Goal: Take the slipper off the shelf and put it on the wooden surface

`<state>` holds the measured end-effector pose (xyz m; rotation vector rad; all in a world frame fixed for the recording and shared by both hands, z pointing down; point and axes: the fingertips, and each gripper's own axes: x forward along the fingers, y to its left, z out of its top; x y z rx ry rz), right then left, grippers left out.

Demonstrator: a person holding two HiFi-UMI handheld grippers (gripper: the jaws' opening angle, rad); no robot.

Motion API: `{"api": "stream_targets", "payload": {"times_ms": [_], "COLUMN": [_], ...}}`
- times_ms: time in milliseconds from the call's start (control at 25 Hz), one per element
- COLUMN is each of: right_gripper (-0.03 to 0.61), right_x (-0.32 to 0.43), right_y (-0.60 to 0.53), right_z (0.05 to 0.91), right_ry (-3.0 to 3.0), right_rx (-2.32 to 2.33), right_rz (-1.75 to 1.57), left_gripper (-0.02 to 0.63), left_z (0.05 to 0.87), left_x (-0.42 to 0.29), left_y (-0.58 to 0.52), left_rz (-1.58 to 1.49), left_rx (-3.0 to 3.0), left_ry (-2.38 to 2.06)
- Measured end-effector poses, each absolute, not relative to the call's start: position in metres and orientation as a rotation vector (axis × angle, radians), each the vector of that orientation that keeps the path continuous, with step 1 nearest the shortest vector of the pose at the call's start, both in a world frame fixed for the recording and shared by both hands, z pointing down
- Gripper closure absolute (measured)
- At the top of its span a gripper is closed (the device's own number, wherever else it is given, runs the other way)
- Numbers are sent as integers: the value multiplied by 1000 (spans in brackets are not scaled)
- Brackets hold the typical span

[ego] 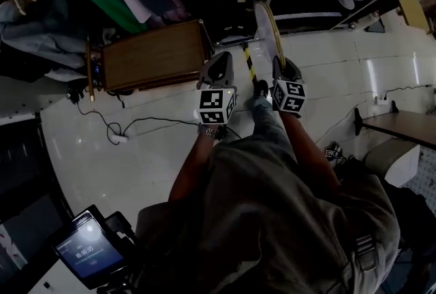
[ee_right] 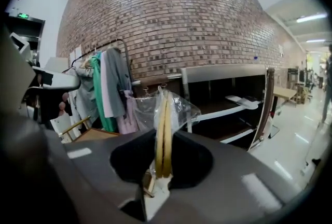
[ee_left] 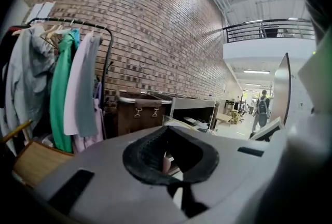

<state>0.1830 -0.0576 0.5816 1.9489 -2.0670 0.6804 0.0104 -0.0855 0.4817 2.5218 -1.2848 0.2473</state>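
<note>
A brick wall (ee_right: 171, 21) is seen far ahead of both claws in the two gripper views, while in the head view it is not shown at all. Ahead and to the right of the right gripper (ee_right: 162, 166) the shelf (ee_right: 228, 101) is seen with its white boards; from the head camera only the top of it is made out. A clothes rack (ee_right: 109, 88) hung with garments is seen to the left of that claw. The wooden surface (ego: 157, 54) is laid out in full only from above, ahead and left of the left gripper (ego: 219, 71); in the gripper views only a corner of it is caught. The slipper (ee_right: 163, 129), yellowish, flat and wrapped in clear plastic, is pinched edge-on between the right claw's jaws and is held up off the shelf. In the left gripper view the jaws are drawn together with nothing held between them, and a distant person (ee_left: 262, 109) with a backpack is seen only there.
</note>
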Motion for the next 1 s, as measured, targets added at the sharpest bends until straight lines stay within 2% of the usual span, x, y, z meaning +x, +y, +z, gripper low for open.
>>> {"api": "stream_targets", "payload": {"times_ms": [280,480,800,1000], "right_gripper": [520,520,520,520], "right_x": [14,-78,-168,-193], "right_y": [-35,-57,-136,-183], "right_z": [576,590,651,711], "right_ry": [-2221,-2293,-2281,-2182], "right_rx": [1684,1502,1397,1485], "right_rz": [633,619,741,993], "left_gripper": [609,609,609,609], "left_z": [490,494,513,520], "left_x": [-128,-192,-264,-302], "left_y": [-39,-53,-108,-139], "left_rz": [215,190,252,274], "left_rx": [2399,2302,2211,2155], "left_ry": [-1455,-1596,-1709,-1752]}}
